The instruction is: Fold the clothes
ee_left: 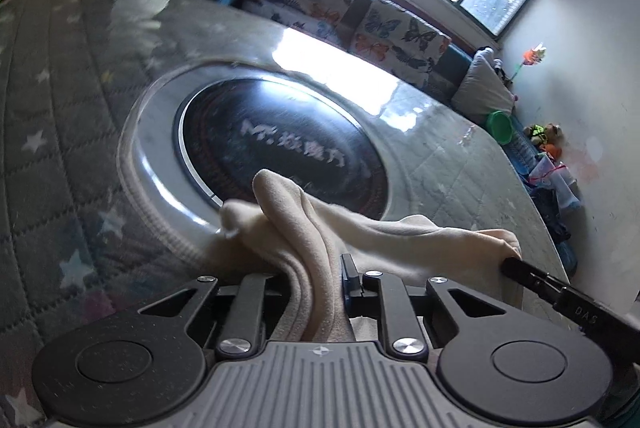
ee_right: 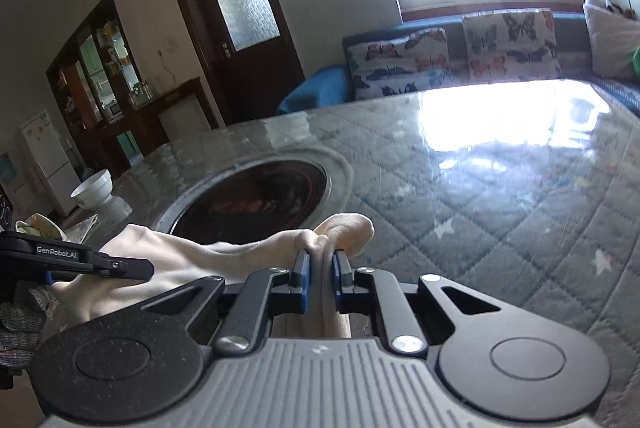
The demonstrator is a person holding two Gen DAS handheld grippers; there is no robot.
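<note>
A cream-coloured garment (ee_left: 360,232) is held stretched above the table between both grippers. My left gripper (ee_left: 316,274) is shut on one bunched edge of it; cloth covers its left finger. My right gripper (ee_right: 320,266) is shut on the other edge of the cream garment (ee_right: 192,260), its blue pads pinching a fold. The right gripper's tip shows at the right of the left wrist view (ee_left: 516,266), and the left gripper's tip shows at the left of the right wrist view (ee_right: 136,270).
The table (ee_right: 500,187) has a glass top over a quilted star cloth, with a round dark cooktop (ee_left: 280,143) set in its middle. A white bowl (ee_right: 94,187) and crumpled items stand at its far left edge. A sofa with butterfly cushions (ee_right: 508,39) lies beyond.
</note>
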